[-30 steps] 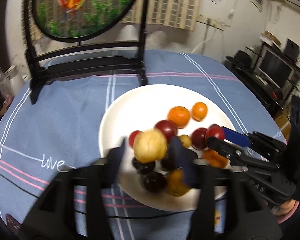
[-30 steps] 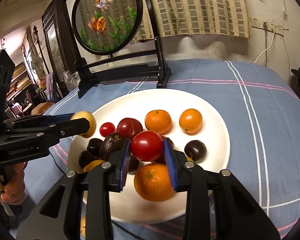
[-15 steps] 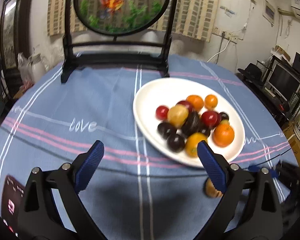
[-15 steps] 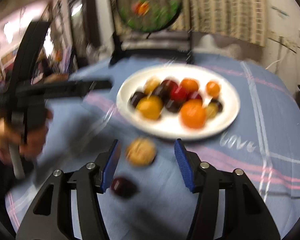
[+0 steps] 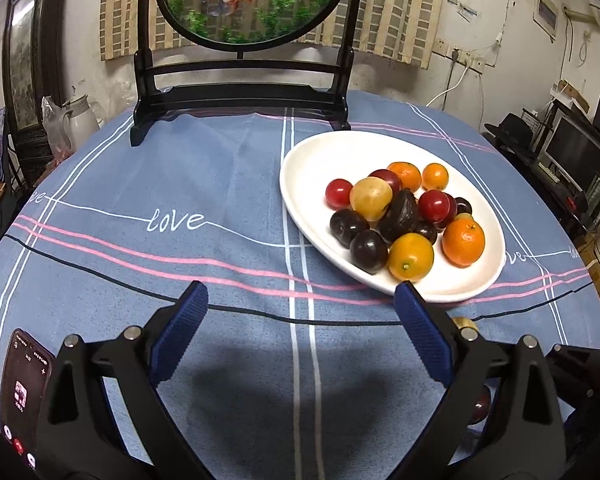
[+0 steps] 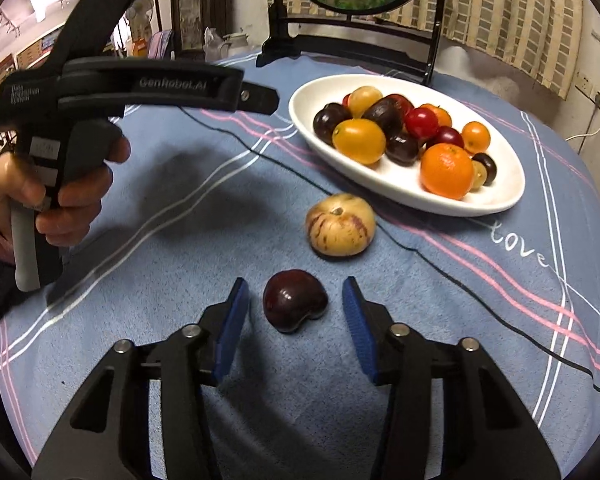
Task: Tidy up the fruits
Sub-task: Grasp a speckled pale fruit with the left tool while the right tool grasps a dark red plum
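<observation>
A white oval plate (image 5: 312, 160) (image 6: 500, 200) holds a pile of oranges, red tomatoes, dark plums and a yellow fruit. On the cloth before it lie a pale striped melon-like fruit (image 6: 340, 225) and a dark red plum (image 6: 294, 305). My right gripper (image 6: 295, 326) is open, its blue pads either side of the plum, not touching it. My left gripper (image 5: 300, 334) is wide open and empty above bare cloth, left of the plate; its body shows in the right wrist view (image 6: 140, 90).
A blue tablecloth (image 5: 180, 184) with pink and white stripes covers the round table. A black stand with a round fish picture (image 5: 240, 92) is at the back. A phone (image 5: 24, 392) lies at the near left edge.
Both grippers let go of their fruit on the plate and pulled back toward the near edge. The right one now straddles the dark plum on the cloth.
</observation>
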`<act>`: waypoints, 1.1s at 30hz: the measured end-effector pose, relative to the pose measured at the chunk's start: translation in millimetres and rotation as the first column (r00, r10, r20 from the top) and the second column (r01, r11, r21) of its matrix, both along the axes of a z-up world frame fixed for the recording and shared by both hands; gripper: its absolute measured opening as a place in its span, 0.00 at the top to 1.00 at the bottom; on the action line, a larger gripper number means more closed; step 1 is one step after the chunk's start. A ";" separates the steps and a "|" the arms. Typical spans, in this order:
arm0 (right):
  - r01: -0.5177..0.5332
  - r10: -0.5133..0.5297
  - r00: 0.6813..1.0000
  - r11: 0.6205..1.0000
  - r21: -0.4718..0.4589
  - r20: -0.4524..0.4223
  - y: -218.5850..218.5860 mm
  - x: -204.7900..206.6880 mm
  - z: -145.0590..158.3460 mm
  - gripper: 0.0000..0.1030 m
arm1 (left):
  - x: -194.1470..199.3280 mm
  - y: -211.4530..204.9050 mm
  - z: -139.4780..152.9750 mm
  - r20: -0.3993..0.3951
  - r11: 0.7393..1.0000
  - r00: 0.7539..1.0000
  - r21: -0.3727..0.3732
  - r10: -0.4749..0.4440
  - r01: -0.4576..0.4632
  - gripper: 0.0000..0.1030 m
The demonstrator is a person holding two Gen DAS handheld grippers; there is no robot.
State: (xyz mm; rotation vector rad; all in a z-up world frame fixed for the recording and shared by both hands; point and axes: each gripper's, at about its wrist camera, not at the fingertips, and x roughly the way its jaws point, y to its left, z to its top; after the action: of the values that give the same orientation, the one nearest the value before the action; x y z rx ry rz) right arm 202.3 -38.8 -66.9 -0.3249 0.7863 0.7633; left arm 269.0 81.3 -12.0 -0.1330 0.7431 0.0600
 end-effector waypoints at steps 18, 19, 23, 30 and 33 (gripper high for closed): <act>0.216 -0.202 0.976 0.952 0.216 -0.084 -68.7 30.6 29.3 0.69 | -9.2 -26.7 2.8 -0.004 0.984 0.985 -0.042 -0.172 0.171 0.08; 0.240 -0.222 0.970 0.943 0.231 -0.100 -75.2 33.6 30.2 0.69 | -11.3 -34.7 1.8 -0.005 0.977 0.978 -0.039 -0.209 0.209 0.08; 0.275 -0.246 0.959 0.926 0.259 -0.140 -87.2 36.6 30.1 0.69 | -18.1 -79.2 -9.0 -0.035 0.934 0.935 0.043 -0.353 0.355 0.15; 0.261 -0.227 0.962 0.929 0.263 -0.154 -83.6 34.2 29.4 0.69 | -5.4 -117.2 -26.3 -0.099 0.908 0.913 0.106 -0.395 0.404 0.28; 0.254 -0.219 0.963 0.931 0.263 -0.156 -81.7 35.1 29.3 0.69 | 4.7 -118.9 -31.9 -0.127 0.917 0.919 0.098 -0.374 0.386 0.34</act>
State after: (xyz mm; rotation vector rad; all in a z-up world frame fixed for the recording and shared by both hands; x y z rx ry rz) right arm 237.4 -120.4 -37.6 0.0747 0.8048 0.6599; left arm 273.8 -37.7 -43.9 0.1339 0.8582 -0.2620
